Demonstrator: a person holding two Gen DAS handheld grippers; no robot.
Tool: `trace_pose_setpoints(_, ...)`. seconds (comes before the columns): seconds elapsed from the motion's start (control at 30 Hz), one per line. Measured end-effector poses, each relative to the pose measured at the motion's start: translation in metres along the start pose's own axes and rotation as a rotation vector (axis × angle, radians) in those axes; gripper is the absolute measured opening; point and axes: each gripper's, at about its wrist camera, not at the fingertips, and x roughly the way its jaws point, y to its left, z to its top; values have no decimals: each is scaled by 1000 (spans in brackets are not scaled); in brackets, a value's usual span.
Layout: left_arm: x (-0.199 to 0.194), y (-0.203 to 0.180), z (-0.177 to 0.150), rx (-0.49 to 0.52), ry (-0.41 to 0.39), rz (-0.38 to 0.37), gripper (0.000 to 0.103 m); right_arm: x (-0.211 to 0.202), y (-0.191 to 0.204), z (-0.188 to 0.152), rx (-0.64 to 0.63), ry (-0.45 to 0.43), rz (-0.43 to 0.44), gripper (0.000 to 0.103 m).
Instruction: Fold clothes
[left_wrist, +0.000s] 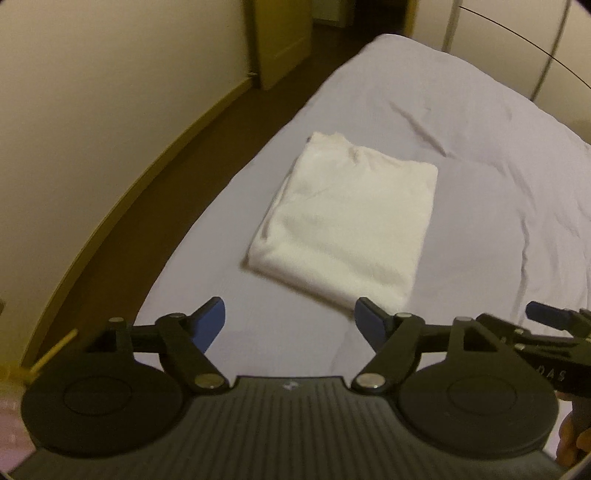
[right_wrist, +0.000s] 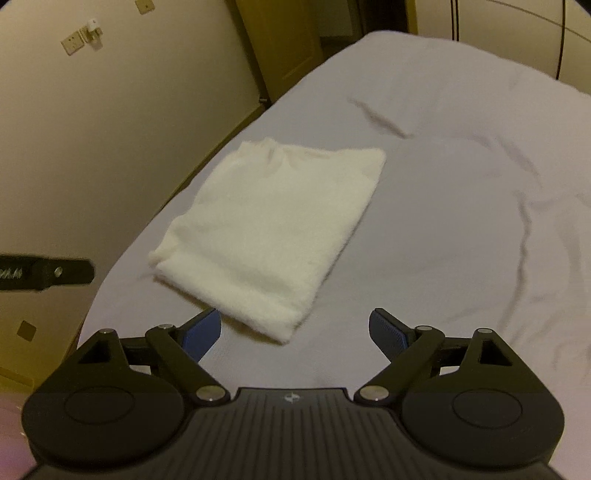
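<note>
Both tongs are spread and hold nothing: the left tongs (left_wrist: 290, 325) and right tongs (right_wrist: 295, 332) hang over the sheet (left_wrist: 480, 166), clear of the cloth. The white garment (left_wrist: 347, 221) already lies as a neat folded rectangle near the bed's left edge, just ahead of both. Its long axis runs away from the tongs, its near short edge closest, neither tong clearly nearer.

Folded garment (left_wrist: 343, 218) on bed (left_wrist: 480, 177), near its left edge
</note>
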Motion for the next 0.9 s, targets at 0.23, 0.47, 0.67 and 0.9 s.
trace_pose_setpoints(0.23, -76, -34, -41, -70, -39, 77, 88, -72, -22, -16, -35, -38, 53, 90)
trace_pose_setpoints(0.47, -135, -72, -81, -132, -95, 147, 96, -126, -47, -31, -98, -72, 98, 90)
trace_pose_setpoints(0.67, -175, -109, -110, -188, -139, 162, 101, -167, -69, -39, -159, -94, 135, 90)
trace_pose_setpoints(0.9, -206, -155, -145, -260, -179, 197, 102, -215, -96, -50, -229, -116, 177, 90)
